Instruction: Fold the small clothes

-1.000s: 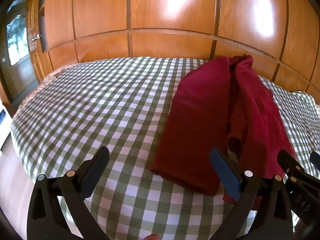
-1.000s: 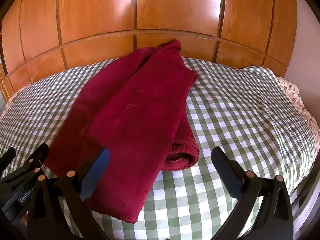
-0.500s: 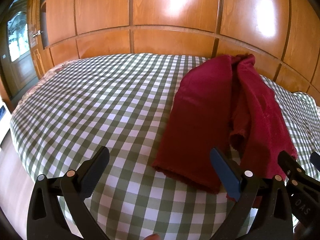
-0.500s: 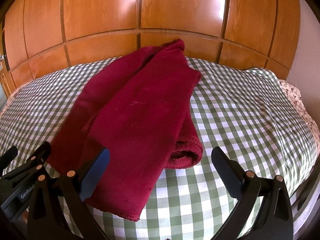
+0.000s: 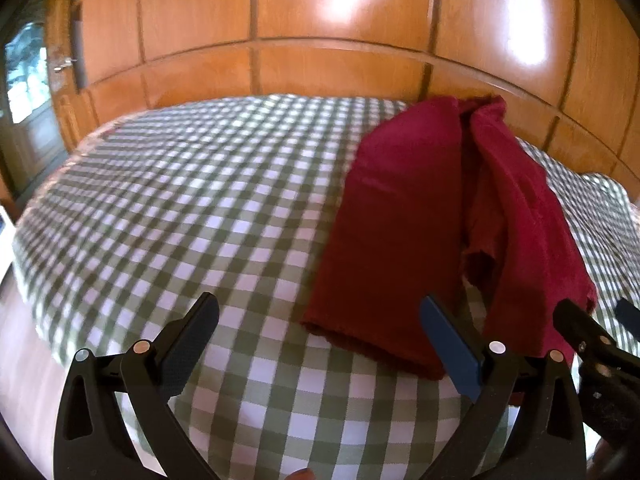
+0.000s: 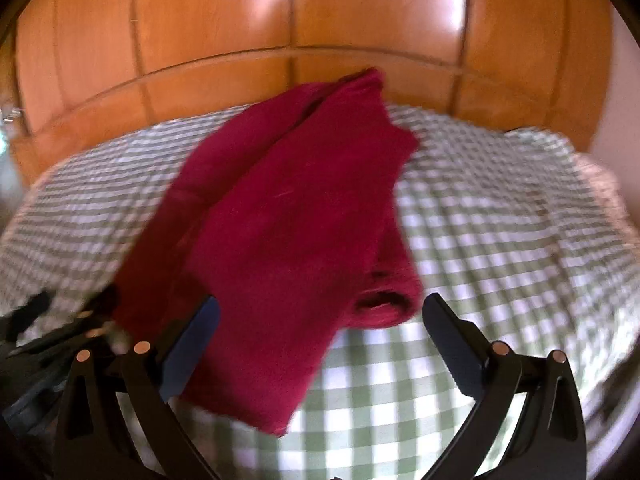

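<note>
A dark red garment (image 5: 400, 240) lies folded lengthwise on a bed covered with a green-and-white checked sheet (image 5: 192, 208). In the left wrist view it fills the right half of the frame, running from the far edge of the bed near the wooden wall panels (image 5: 340, 20) down toward the lower right, with two long folds side by side and a ragged inner edge showing in the gap between them. The left tongs (image 5: 320, 336) sit at the bottom of that frame, spread wide and holding nothing; the blue pad of one finger overlaps the near hem of the garment in the picture, though whether it touches the cloth cannot be told. At the lower right edge of the same view, part of the other black tool shows. In the right wrist view, which is blurred, the garment (image 6: 292, 216) lies across the centre of the frame, its rolled cuff-like end open toward the camera at centre right. The right tongs (image 6: 320, 332) are likewise spread apart and empty, framing the near end of the garment at the bottom of the frame. A door with a handle appears at the upper left of the left wrist view.
</note>
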`<state>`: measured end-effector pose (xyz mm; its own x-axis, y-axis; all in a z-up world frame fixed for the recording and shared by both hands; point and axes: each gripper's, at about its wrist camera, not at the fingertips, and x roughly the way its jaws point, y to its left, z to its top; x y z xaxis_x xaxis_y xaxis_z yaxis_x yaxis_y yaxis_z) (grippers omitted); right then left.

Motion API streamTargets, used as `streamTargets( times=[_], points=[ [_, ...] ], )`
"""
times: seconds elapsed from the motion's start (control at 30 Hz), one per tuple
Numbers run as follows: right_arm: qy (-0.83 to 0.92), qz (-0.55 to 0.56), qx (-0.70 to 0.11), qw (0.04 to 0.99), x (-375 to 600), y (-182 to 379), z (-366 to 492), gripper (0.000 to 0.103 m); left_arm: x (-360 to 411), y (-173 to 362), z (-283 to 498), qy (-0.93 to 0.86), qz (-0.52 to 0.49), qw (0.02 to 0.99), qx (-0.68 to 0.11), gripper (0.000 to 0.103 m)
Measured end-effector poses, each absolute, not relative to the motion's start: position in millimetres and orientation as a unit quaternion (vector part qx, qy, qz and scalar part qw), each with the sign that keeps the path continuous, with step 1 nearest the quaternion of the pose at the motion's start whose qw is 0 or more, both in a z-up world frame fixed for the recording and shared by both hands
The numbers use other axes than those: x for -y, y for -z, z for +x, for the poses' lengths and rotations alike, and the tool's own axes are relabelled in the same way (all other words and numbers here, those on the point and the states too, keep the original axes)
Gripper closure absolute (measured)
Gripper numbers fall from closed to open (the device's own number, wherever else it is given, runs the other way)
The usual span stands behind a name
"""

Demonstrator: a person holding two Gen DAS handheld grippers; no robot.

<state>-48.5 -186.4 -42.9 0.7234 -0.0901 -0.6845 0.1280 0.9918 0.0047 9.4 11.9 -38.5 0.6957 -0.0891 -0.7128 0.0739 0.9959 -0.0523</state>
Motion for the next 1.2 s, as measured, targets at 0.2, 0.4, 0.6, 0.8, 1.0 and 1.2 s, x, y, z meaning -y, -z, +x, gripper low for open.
streamTargets(
  times=[0.2,0.4,0.6,0.8,1.0,1.2],
  points=[
    [-0.053,0.157,-0.454,0.876,229.4,64.2,-48.6,0.045,-22.1,56.3,21.8,0.091,-0.044,0.895,-0.435,0.003],
    [-0.086,0.235,-0.473,0.845,246.1,79.0,-38.3,0.051,-17.4,63.7,22.4,0.131,-0.045,0.888,-0.439,0.005],
    [-0.114,0.194,-0.469,0.854,229.9,59.8,-25.6,0.092,-8.7,67.4,29.0,0.152,-0.011,0.886,-0.437,0.047],
    [-0.041,0.035,-0.372,0.927,245.6,1.2,-39.9,0.095,-25.2,57.5,55.1,0.166,-0.049,0.879,-0.444,0.091],
    [0.161,-0.028,-0.300,0.940,342.3,-36.7,-20.3,0.095,-58.9,34.6,93.9,0.132,-0.093,0.895,-0.415,0.091],
    [0.307,-0.022,-0.324,0.895,456.3,-20.6,38.0,0.095,-113.4,6.6,155.3,0.054,-0.129,0.914,-0.381,0.092]
  ],
)
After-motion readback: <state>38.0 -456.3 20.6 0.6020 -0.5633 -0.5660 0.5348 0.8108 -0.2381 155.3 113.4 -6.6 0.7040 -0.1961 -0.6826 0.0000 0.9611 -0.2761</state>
